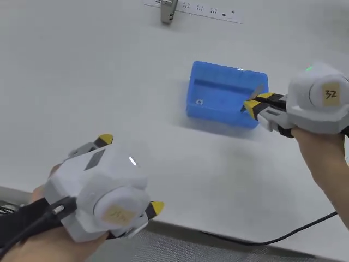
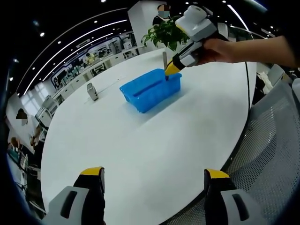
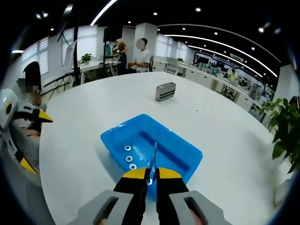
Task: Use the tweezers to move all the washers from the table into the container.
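Washers (image 3: 129, 158), three of them, lie in a short row on the floor of the blue container (image 3: 187, 151), left of centre in the right gripper view. In the head view one pale ring shows near the container's lower left corner, and the blur there may hide the others. The tweezers (image 3: 154, 157) rise as a thin metal sliver from the bottom centre of the right gripper view. Their tips are over the inside of the container, just right of the washers; whether they touch its floor cannot be told. The right tool (image 3: 150, 174) is clenched on the tweezers, its yellow-tipped jaws pressed close on either side of them. In the head view it reaches in from the right of the frame to the container's right rim, held by a hand (image 1: 319, 150). The container sits on a white surface (image 1: 98, 82), right of centre in the head view. The left tool (image 1: 131, 173) is at the lower left of that frame, well apart from the container, with its jaws spread wide and nothing between them. At the top of the head view a small metal block (image 1: 168, 12) stands beside a power strip (image 1: 210, 10). A dark cable (image 1: 283, 236) runs along the surface's near edge at the lower right.
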Demonstrator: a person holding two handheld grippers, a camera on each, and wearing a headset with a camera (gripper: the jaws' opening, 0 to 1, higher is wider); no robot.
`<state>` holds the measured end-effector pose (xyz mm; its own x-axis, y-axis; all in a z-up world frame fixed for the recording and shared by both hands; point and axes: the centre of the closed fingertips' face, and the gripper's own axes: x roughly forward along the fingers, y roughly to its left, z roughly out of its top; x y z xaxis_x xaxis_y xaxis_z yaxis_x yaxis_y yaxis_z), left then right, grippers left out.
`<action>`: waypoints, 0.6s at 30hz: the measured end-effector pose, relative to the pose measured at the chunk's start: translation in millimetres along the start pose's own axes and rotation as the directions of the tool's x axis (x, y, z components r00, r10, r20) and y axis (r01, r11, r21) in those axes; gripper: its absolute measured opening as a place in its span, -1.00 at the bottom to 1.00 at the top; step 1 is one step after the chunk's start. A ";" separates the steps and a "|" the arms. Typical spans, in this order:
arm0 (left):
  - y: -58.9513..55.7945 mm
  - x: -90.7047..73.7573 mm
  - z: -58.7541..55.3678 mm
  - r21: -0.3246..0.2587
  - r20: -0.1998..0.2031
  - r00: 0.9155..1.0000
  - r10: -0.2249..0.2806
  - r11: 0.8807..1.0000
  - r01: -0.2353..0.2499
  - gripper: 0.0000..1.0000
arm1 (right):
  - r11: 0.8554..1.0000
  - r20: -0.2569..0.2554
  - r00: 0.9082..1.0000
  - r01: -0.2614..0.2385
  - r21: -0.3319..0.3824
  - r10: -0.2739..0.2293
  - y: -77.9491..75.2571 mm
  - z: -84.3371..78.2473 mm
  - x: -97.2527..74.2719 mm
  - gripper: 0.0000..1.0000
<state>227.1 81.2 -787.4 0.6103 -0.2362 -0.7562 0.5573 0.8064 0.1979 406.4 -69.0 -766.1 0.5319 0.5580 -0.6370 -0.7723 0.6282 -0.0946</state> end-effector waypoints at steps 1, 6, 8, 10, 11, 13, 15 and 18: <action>-0.3 0.1 0.0 0.001 -0.001 1.000 -0.001 1.000 0.001 0.78 | 1.000 -0.004 1.000 -0.003 0.002 0.003 0.2 -1.0 0.5 -0.95; -3.0 -0.4 3.4 -0.015 0.015 0.999 -0.036 0.999 0.036 0.66 | 1.000 -0.010 1.000 -0.013 0.007 0.013 0.4 -3.1 1.3 -0.94; -4.6 -1.5 7.1 -0.040 0.033 0.998 -0.062 0.997 0.063 0.62 | 1.000 -0.010 1.000 -0.010 0.004 0.010 -0.7 -2.9 1.4 -0.94; -2.1 -3.0 14.1 -0.060 0.056 0.996 -0.076 0.995 0.079 0.57 | 1.000 0.000 1.000 -0.008 -0.005 0.008 -0.9 0.1 -2.3 -0.94; -0.4 -3.9 18.2 -0.060 0.064 0.995 -0.078 0.995 0.082 0.54 | 1.000 0.010 1.000 -0.007 -0.008 0.007 -0.5 3.1 -4.8 -0.94; 4.1 -7.0 32.5 -0.040 0.096 0.992 -0.084 0.995 0.088 0.41 | 1.000 0.026 1.000 -0.008 -0.026 0.009 0.8 10.0 -11.2 -0.94; 9.1 -9.2 46.5 -0.004 0.126 0.989 -0.083 0.996 0.084 0.33 | 0.999 0.044 0.999 0.002 -0.046 0.000 1.1 16.5 -16.5 -0.94; 11.5 -11.4 64.7 0.027 0.139 0.983 -0.120 0.993 0.117 0.24 | 0.998 0.051 0.999 0.001 -0.063 0.002 2.2 22.2 -20.7 -0.94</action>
<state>262.9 58.1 -736.2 0.6112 -0.4039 -0.6806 0.6399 0.7582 0.1247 401.4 -67.1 -736.2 0.5475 0.5858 -0.5976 -0.7918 0.5938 -0.1434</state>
